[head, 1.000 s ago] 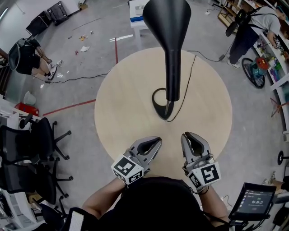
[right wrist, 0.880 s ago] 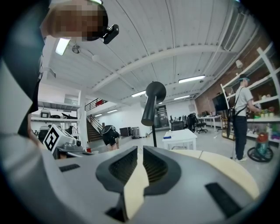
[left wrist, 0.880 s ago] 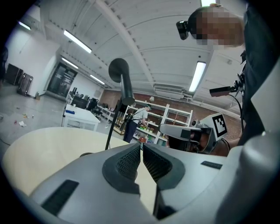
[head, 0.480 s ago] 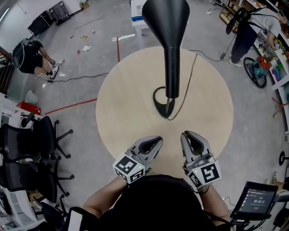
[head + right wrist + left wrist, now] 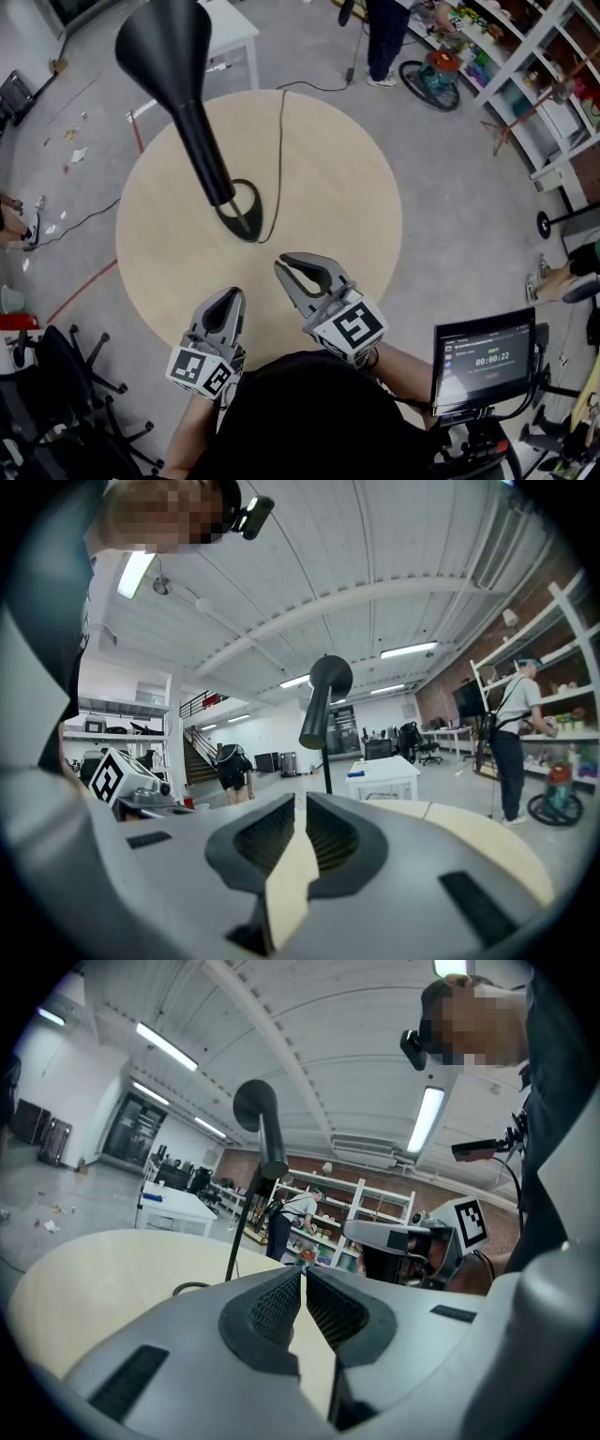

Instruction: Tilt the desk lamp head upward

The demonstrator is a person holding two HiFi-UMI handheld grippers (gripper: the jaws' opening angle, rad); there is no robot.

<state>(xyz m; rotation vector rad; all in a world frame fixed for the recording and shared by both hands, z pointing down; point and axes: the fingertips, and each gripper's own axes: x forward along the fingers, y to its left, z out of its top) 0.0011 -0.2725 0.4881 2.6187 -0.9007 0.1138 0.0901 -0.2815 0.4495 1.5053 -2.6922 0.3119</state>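
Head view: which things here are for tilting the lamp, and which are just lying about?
For the job: desk lamp, left hand-held gripper, right hand-held gripper (both shut, empty).

Just lying about: screen, office chairs, white table, shelves, scraps on the floor.

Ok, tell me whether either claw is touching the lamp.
No, the left claw and right claw hover short of the lamp, both empty.
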